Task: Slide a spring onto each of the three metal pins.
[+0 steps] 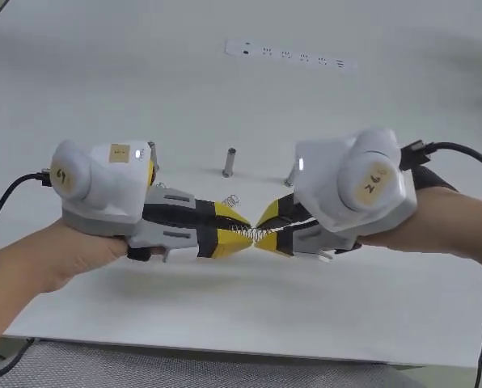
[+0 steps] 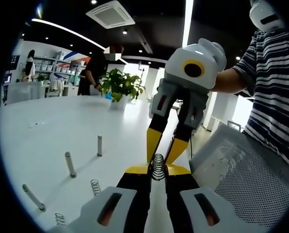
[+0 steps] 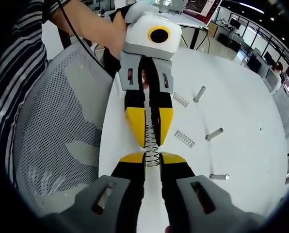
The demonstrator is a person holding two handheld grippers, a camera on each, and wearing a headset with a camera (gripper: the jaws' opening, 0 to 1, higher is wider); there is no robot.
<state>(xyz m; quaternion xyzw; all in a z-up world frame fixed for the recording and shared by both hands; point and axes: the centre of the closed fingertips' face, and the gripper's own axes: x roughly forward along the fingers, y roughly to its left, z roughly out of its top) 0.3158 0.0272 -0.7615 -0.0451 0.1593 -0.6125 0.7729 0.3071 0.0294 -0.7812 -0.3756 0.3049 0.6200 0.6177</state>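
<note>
Big open office w/ ceiling strip lights. Potted plant (image 2: 120, 85) upper centre of left gripper view, mesh chair (image 2: 236, 165) lower right. White bench (image 1: 225, 315) holds a power strip (image 1: 289, 55) near top of head view. Mid-frame, L gripper (image 1: 239, 237) & R gripper (image 1: 267, 234) meet tip to tip, each clamped on one end of same spring (image 1: 253, 235), held above the bench. Three metal pins (image 2: 70, 164) stand lower left in left gripper view, two loose springs (image 2: 95, 187) lying beside them.
</note>
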